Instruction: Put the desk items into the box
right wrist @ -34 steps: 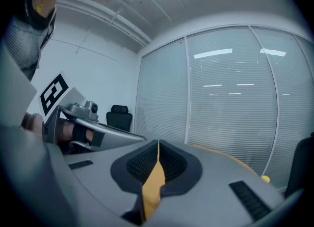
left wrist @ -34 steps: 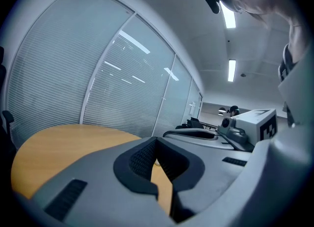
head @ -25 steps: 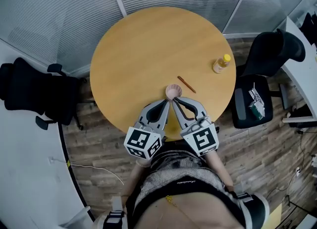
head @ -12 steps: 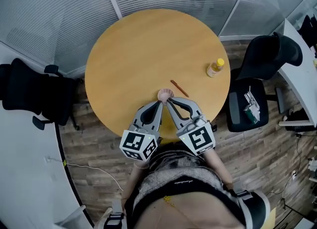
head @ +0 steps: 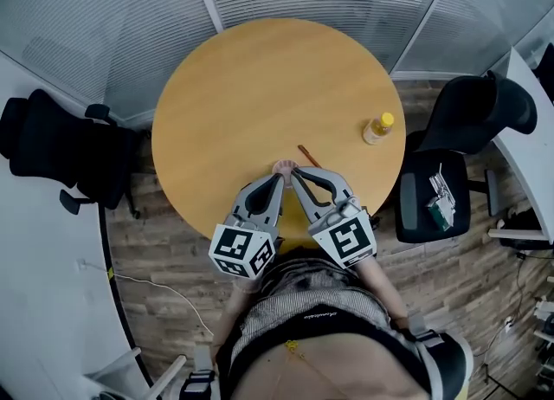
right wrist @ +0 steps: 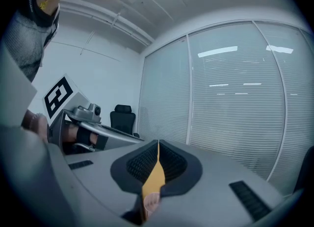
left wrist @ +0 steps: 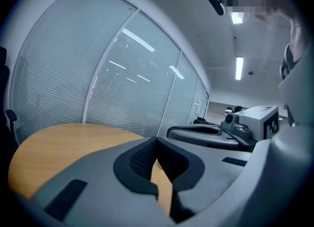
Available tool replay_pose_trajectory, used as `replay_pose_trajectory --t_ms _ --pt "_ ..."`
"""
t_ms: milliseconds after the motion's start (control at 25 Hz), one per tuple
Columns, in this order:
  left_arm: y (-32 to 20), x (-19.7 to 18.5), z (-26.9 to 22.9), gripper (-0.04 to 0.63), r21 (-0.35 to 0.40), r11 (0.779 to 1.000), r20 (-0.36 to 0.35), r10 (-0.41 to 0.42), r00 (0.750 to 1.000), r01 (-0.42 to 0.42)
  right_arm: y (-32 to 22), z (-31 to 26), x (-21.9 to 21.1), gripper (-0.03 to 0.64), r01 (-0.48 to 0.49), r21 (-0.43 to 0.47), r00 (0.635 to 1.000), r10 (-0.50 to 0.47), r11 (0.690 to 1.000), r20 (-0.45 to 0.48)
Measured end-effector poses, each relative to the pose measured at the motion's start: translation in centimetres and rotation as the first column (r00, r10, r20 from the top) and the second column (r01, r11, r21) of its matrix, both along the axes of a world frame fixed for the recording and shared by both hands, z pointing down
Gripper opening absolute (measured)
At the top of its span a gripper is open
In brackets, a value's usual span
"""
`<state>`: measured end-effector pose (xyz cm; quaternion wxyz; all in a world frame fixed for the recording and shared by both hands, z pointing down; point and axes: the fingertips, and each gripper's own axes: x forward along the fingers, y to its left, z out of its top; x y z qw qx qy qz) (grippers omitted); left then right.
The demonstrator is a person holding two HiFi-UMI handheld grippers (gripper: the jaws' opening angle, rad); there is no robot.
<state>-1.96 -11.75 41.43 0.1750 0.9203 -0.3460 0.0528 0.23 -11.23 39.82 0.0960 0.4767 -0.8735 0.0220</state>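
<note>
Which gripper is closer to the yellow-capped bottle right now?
Right. The right gripper sits nearer the person and left of the bottle; the left gripper lies beside it, even farther left.

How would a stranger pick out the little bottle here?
Find the round wooden table. Near its right edge stands a small bottle of yellowish liquid. Its yellow cap and upright stance set it apart from the thin brown stick lying flat nearby.

The left tool (head: 278, 178) and right tool (head: 294, 176) cover the near part of a small pink thing (head: 284, 165) on the worktop (head: 260, 87); the thin brown stick (head: 308, 156) beside it is too small to identify.
</note>
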Motion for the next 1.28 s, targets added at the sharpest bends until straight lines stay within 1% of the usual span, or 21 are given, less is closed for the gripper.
replay_pose_trajectory --t_ms 80,240,360,440,600,840,1120,1280 --pt "-0.1 0.2 0.0 -0.003 0.0 1.0 0.003 -0.006 1.0 0.006 -0.1 0.0 0.2 0.023 0.011 0.001 1.0 -0.011 1.0 0.001" --pt "-0.3 0.5 0.1 -0.003 -0.003 1.0 0.008 -0.026 1.0 0.026 -0.5 0.1 0.4 0.023 0.052 0.017 0.998 -0.052 0.998 -0.03" --pt "-0.4 0.4 0.1 -0.003 -0.004 0.999 0.007 -0.04 0.999 0.04 -0.6 0.1 0.4 0.023 0.045 0.0 0.999 -0.045 0.999 0.005" --pt "-0.4 0.3 0.1 -0.003 -0.002 0.999 0.008 -0.047 0.999 0.047 -0.7 0.1 0.3 0.023 0.05 -0.001 0.999 -0.05 0.999 0.008" --pt "-0.5 0.2 0.1 -0.003 -0.001 0.999 0.015 -0.054 0.998 0.054 -0.8 0.3 0.1 0.023 0.08 0.011 0.997 -0.079 0.997 -0.026" --pt "-0.4 0.4 0.2 -0.003 -0.005 0.999 0.02 -0.043 0.999 0.043 -0.9 0.7 0.3 0.023 0.06 -0.015 0.998 -0.06 0.998 0.008" --pt "0.0 0.9 0.4 -0.003 -0.009 1.0 0.026 -0.028 0.999 0.028 -1.2 1.5 1.3 0.023 0.037 -0.034 0.999 -0.037 0.999 -0.005" --pt "0.3 0.9 0.6 -0.003 -0.016 0.999 0.031 -0.029 0.999 0.029 -1.4 2.8 2.3 0.023 0.012 -0.065 1.0 -0.014 0.998 -0.023"
